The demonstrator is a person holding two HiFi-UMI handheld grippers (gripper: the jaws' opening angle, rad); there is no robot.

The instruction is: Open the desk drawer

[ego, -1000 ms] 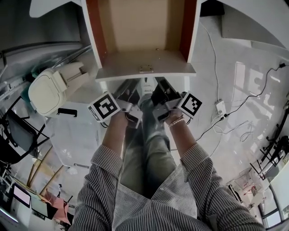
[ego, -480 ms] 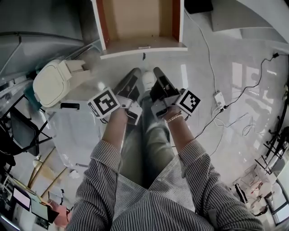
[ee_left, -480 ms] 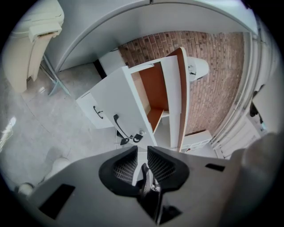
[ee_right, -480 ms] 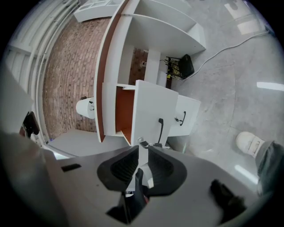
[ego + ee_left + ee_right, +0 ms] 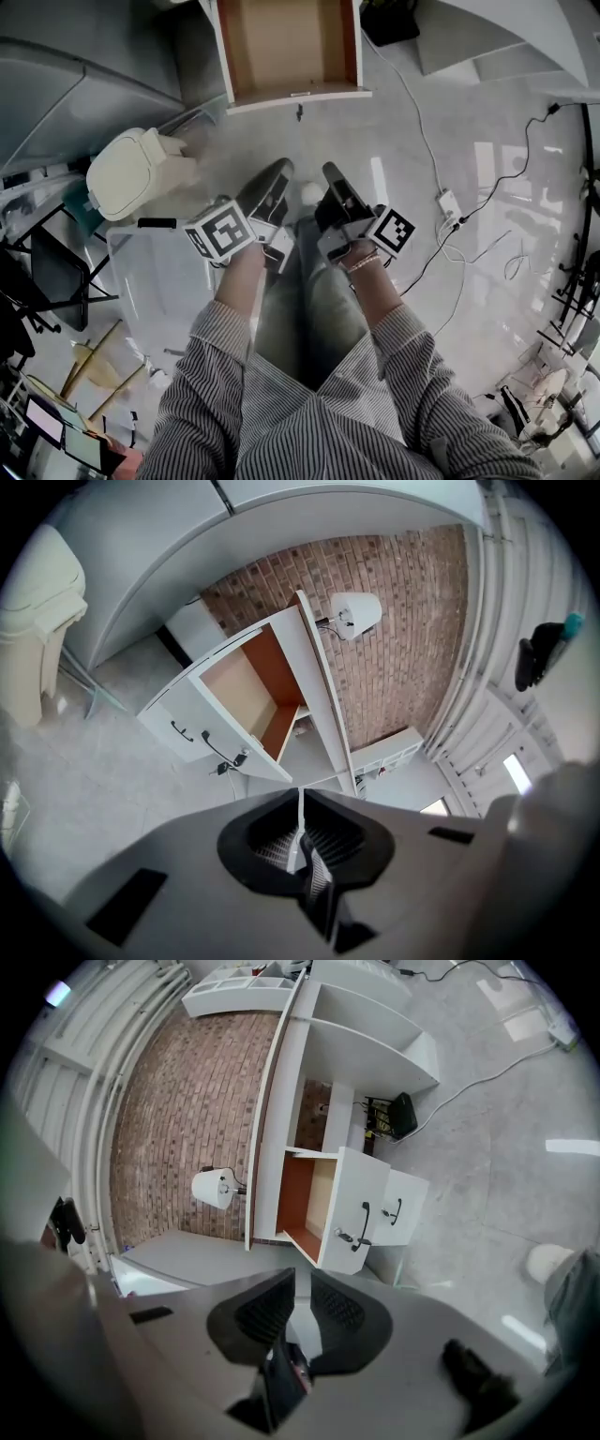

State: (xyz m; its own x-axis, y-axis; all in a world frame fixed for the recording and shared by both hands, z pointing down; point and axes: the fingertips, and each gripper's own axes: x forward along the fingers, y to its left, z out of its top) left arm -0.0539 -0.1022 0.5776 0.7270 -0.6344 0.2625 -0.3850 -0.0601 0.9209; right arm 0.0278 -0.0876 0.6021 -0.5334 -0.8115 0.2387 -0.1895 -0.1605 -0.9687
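The desk drawer (image 5: 286, 42) stands pulled far out, well ahead of both claws and touching neither, so I judge the opening done. The left claw (image 5: 300, 829) has just closed, jaws together on nothing; the right claw (image 5: 302, 1283) has been closing too, jaws slightly apart with nothing between.

Shirt (image 5: 309, 422): fine dark and pale stripes are worn, with sleeves ending on the forearms.
Trousers (image 5: 319, 309): grey-blue cloth is seen.
Bracelet (image 5: 362, 262): pale beads are worn on the right wrist.
Left claw (image 5: 279, 172), right claw (image 5: 332, 174): dark housings are fitted with a left marker cube (image 5: 220, 236) and a right marker cube (image 5: 394, 231), white with black squares.
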